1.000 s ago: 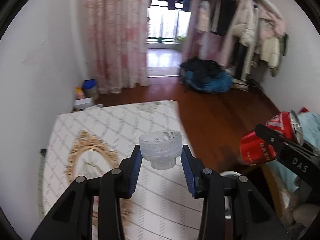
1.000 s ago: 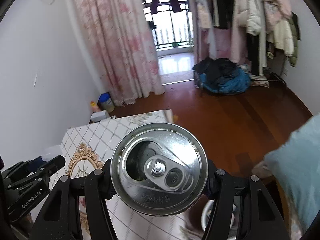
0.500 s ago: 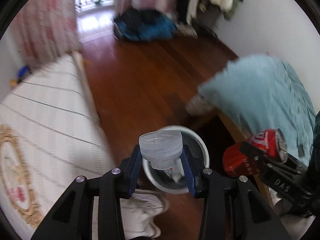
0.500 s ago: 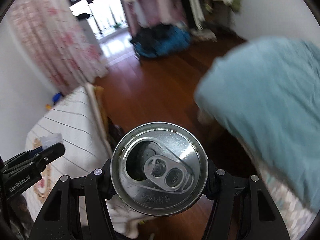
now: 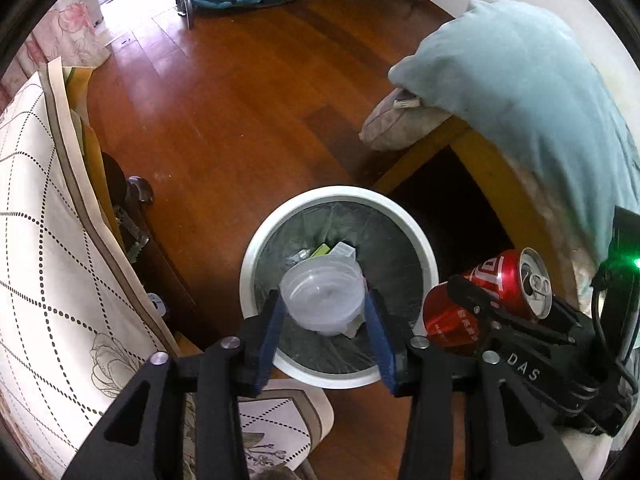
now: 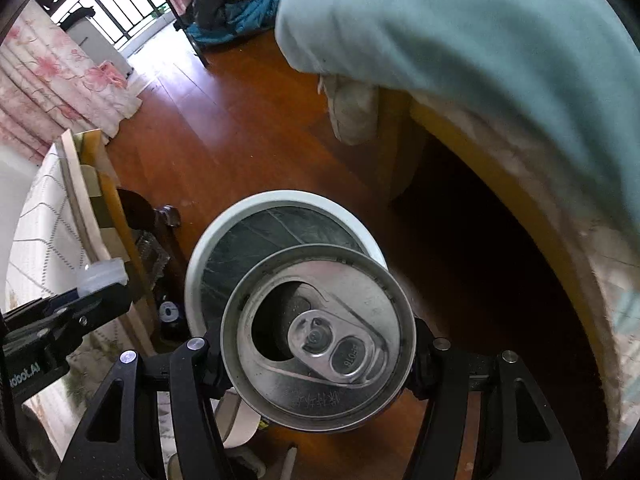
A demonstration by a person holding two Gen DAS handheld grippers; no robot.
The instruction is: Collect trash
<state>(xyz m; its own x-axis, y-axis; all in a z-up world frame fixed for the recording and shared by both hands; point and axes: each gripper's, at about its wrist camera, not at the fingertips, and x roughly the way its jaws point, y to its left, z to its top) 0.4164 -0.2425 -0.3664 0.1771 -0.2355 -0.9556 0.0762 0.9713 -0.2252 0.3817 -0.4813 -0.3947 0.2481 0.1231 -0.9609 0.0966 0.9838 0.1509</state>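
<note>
Two handheld grippers, the left gripper (image 5: 325,328) and the right gripper (image 6: 318,354), appear over one white-rimmed trash bin (image 5: 400,212) lined with one dark bag. The scene counts one clear plastic cup (image 5: 322,300) and one red soda can (image 5: 486,292), plus at least two scraps inside the bin, one green (image 5: 320,249) and one white (image 5: 345,249). Around them are one teal blanket (image 5: 520,80), one patterned tablecloth (image 5: 36,240) and one pink floral curtain (image 6: 52,88).
</note>
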